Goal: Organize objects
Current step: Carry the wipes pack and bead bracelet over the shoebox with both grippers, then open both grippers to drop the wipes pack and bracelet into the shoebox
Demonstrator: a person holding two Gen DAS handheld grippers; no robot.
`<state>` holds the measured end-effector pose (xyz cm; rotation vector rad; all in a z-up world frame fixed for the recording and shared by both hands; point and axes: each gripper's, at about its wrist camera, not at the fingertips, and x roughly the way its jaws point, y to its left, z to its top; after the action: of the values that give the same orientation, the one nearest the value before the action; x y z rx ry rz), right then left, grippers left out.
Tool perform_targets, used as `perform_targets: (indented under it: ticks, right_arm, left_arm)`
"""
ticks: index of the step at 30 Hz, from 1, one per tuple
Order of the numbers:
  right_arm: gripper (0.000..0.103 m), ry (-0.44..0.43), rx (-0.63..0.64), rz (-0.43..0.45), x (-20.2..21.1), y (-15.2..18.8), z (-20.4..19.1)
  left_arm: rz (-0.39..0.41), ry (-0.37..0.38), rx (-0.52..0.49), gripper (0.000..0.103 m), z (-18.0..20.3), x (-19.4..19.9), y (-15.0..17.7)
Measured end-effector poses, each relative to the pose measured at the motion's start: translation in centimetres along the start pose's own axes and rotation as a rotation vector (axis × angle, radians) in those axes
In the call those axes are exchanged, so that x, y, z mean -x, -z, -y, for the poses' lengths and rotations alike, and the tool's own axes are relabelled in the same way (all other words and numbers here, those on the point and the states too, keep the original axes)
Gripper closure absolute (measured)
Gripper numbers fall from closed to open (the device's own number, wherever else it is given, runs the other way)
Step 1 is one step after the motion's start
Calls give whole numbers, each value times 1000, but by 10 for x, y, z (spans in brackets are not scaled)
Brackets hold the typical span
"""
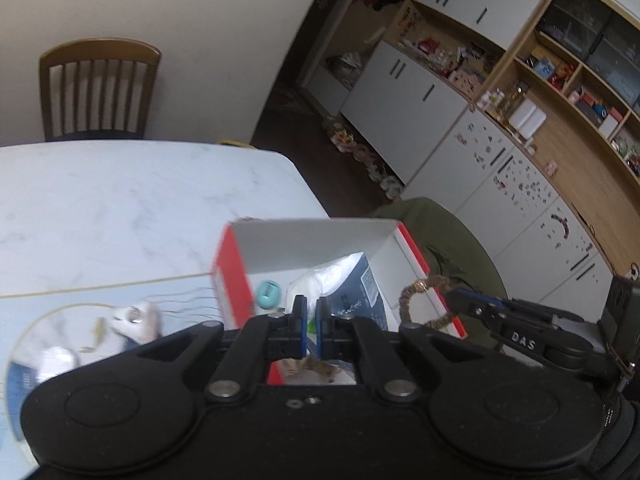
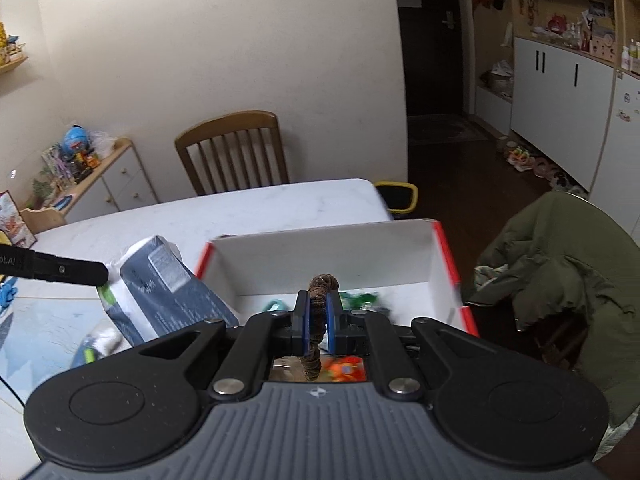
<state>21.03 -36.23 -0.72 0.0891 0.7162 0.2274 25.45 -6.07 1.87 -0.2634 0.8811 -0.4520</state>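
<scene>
Scrunchie (image 2: 319,312), brown ruffled ring, pinched in right claw (image 2: 317,317) over box (image 2: 320,256)

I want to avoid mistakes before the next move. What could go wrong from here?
1. The right gripper pinches only a thin part of the brown hair tie; it may slip out outside the box.
2. The left gripper holds the pouch by an edge; lowered into the box, it could cover smaller things.
</scene>
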Motion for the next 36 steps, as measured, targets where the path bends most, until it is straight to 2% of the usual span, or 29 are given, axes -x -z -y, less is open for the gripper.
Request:
perform_targets:
  ticks: [9,20,27,36]
  right_arm:
    - [96,1,5,-55,-24,8,32]
    - [96,-8,25,-138,-57,20,48]
    - [95,3,75,-185,-74,26,51]
    - [95,-4,121,-195,-76,33,55]
  left_arm:
    - [-91,-8,-14,102,27,-58,12]
    - [-155,-69,-31,102,40,-115,17]
    - [-184,-96,-44,102,42,-137,19]
    - [-239,-134,-54,101,39,-158,28]
